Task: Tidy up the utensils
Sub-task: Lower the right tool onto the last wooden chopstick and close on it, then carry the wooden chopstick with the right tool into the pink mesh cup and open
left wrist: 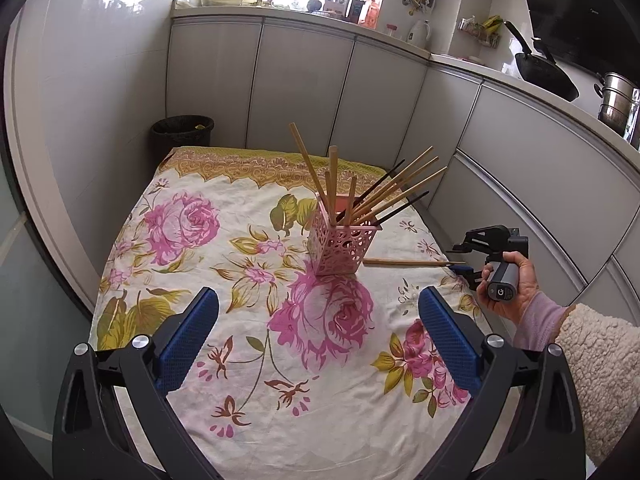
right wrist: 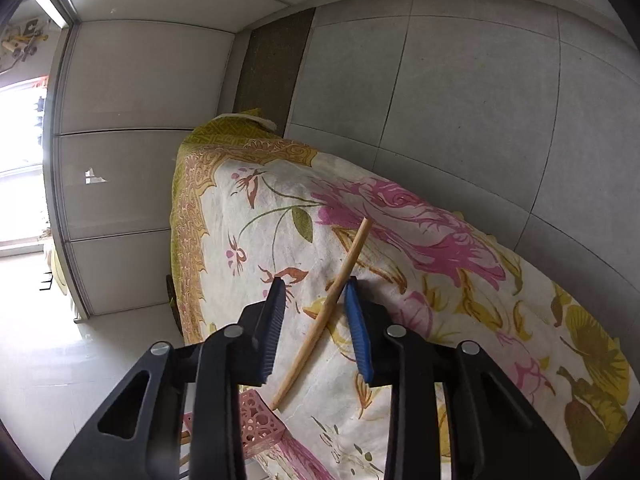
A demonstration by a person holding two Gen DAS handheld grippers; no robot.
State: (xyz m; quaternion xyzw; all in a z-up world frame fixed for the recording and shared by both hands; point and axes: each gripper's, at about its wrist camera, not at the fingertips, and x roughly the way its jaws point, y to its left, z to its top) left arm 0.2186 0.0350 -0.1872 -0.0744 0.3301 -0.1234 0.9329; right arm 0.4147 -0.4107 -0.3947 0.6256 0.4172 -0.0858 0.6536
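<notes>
Right gripper [right wrist: 314,286] has its fingers half-spread around a loose chopstick [right wrist: 320,316] lying on the cloth [left wrist: 248,320] beside the pink holder [left wrist: 342,246], only one pad touching, while the left gripper [left wrist: 318,304] hovers wide open.

Tablecloth [left wrist: 248,280]: soft printed cloth, matt, slightly creased. Holder [left wrist: 342,246]: pink plastic, pierced lattice walls. Chopstick [right wrist: 328,312]: pale wood, smooth, matt. Gripper pads [left wrist: 188,336]: blue, ribbed rubbery texture; frames black matt plastic, shiny metal pins. Sleeve [left wrist: 600,360]: cream fleece, rough. Cabinet doors [left wrist: 300,80]: grey, smooth, faint sheen. Pot [left wrist: 616,100]: polished metal.
</notes>
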